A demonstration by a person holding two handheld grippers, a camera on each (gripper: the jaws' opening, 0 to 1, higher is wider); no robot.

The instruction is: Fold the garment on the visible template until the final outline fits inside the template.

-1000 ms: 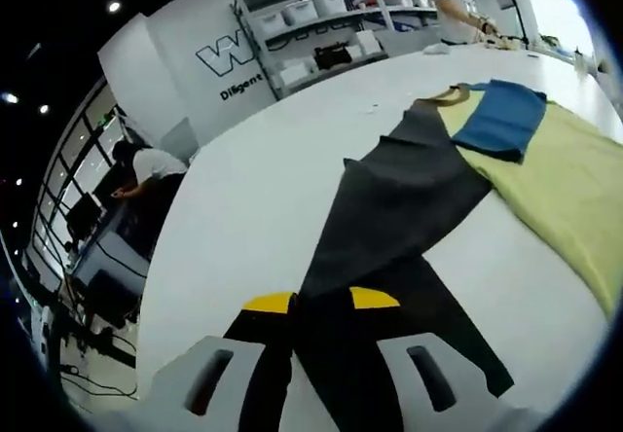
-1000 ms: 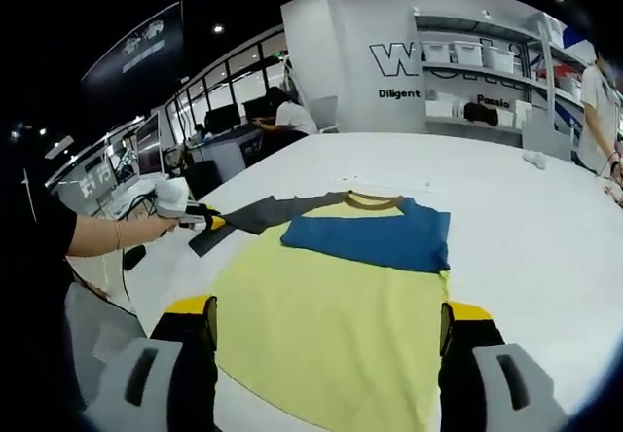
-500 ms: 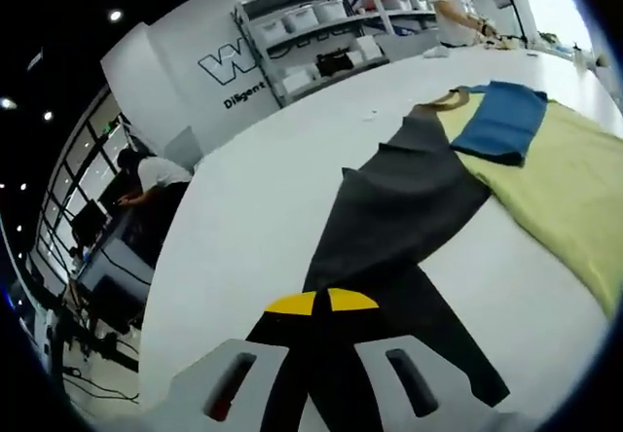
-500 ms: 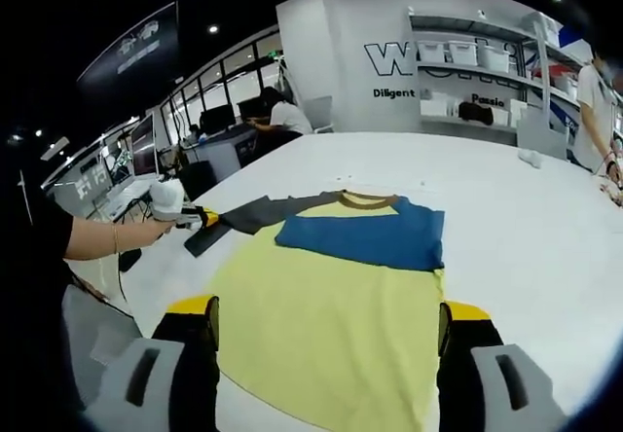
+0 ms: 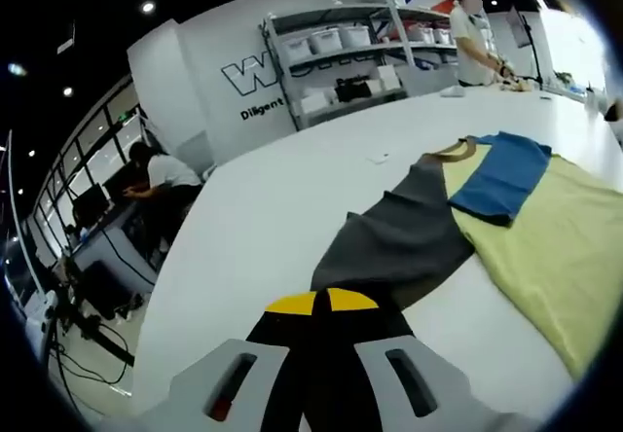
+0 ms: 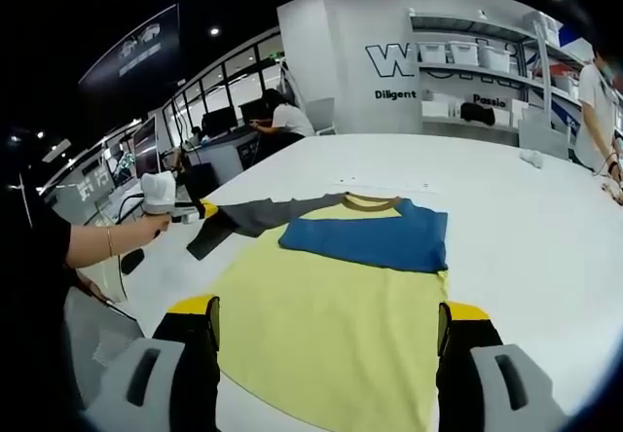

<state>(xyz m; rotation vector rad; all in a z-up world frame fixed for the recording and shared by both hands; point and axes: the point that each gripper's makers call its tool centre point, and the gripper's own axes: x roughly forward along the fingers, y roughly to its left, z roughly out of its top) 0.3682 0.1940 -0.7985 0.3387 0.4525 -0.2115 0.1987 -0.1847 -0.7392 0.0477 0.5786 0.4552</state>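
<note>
1. We see the shirt (image 6: 336,306) lying flat on the white table (image 6: 526,237), yellow body toward the right gripper (image 6: 326,340), its blue sleeve (image 6: 370,239) already folded across the chest. No template outline can be made out under it.
2. Our left gripper (image 5: 321,303) has its jaws closed on the end of the grey sleeve (image 5: 404,242). From the right gripper view we see that end raised off the table beside the person's hand (image 6: 136,230).
3. Our right gripper hangs with jaws wide apart over the near hem, holding nothing.
4. The step in hand looks like folding the grey sleeve inward. To do it well, we would carry the cuff across toward the blue sleeve, keeping the cloth taut and low so the fold line falls at the shoulder seam, straight along the body's edge.
5. We should lay it down smooth before letting go; a bunched sleeve would widen the final outline.
6. On the far wall (image 6: 350,38) we read a large "W" cut off by shelves (image 6: 477,72), with "Diligent" beneath. A further word starts "Pass"; the rest is unclear.
</note>
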